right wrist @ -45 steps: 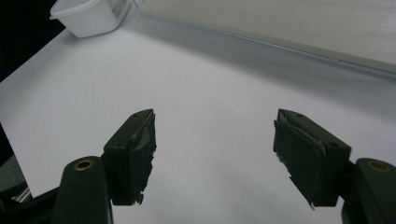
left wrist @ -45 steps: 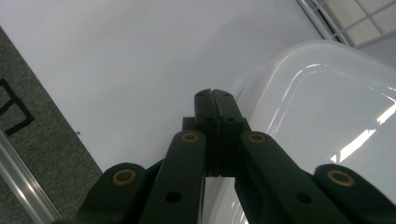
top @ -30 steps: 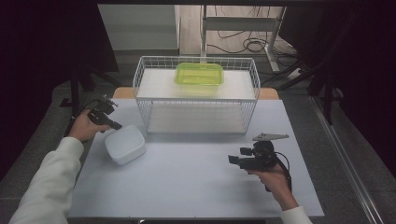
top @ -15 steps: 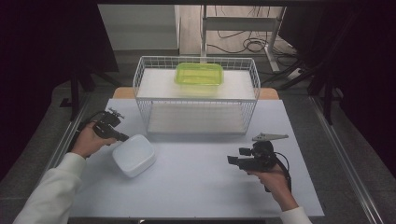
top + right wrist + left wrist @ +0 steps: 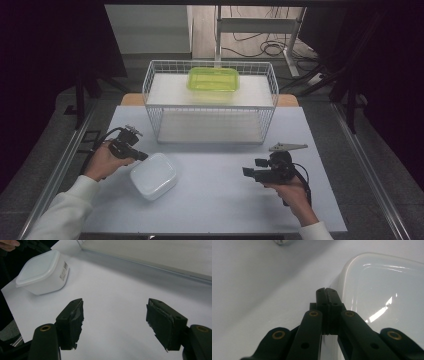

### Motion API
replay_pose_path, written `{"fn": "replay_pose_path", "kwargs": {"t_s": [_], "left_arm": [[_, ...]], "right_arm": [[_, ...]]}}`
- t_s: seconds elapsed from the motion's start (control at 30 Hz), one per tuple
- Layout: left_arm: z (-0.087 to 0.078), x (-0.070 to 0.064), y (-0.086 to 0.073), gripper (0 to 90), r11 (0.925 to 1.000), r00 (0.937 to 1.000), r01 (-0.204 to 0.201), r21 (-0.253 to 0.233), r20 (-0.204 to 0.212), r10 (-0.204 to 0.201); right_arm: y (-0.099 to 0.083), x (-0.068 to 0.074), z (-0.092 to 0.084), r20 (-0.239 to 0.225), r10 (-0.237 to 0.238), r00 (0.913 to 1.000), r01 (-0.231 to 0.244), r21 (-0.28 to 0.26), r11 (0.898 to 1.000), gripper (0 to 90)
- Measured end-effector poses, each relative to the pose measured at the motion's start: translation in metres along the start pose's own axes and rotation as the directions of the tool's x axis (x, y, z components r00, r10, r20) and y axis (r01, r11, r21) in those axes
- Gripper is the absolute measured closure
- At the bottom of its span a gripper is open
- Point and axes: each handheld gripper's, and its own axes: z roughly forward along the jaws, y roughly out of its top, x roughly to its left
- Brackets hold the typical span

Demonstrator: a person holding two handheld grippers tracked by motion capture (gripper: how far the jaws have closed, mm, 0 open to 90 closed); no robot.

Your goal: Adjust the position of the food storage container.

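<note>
Your left gripper (image 5: 142,156) sits at the left edge of the table (image 5: 220,200), its jaws pressed flat together with nothing between them, the tips touching the near-left rim of the white lidded box (image 5: 153,175). In the left gripper view the closed tips (image 5: 327,293) lie right against the box's rounded edge (image 5: 384,297). Over the last second the box has slid from just in front of the wire basket toward you and a little to the right, and it has turned so one corner now points at you. Your left hand (image 5: 104,161) came with it. That looks like a push with closed jaws rather than a carry, and it has brought the box closer to the middle of the table, where your other hand can reach it more easily.

Behind, the wire basket (image 5: 150,95) stands unmoved, with the green box (image 5: 213,79) resting on its top shelf.

On the right, your right gripper (image 5: 249,172) has stayed where it was, held low over bare table with its jaws spread wide and empty. In the right gripper view the white box (image 5: 41,272) sits well ahead and to one side of the gap, apart from both pads (image 5: 75,322).

If the box is headed for the basket, nothing is gripping it yet.
</note>
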Motion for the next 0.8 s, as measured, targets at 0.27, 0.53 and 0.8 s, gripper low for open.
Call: {"fn": "replay_pose_path", "kwargs": {"t_s": [0.27,0.53,0.8], "left_arm": [[-0.028,0.004,-0.015,90.0,0.9961,0.998,0.05,-0.073,-0.035,-0.053],[-0.041,0.007,-0.059,90.0,0.9957,0.9952,0.077,-0.053,-0.057,-0.08],[-0.024,-0.006,-0.088,90.0,0.9935,0.9938,0.109,-0.034,-0.02,-0.109]], "right_arm": [[0.0,-0.001,-0.004,0.002,0.002,1.0,-0.002,-0.01,1.0,30.3],[-0.002,-0.001,-0.004,0.004,0.007,1.0,-0.007,-0.012,1.0,30.3],[-0.001,0.0,-0.002,0.007,0.001,1.0,-0.001,-0.004,1.0,30.3]]}}
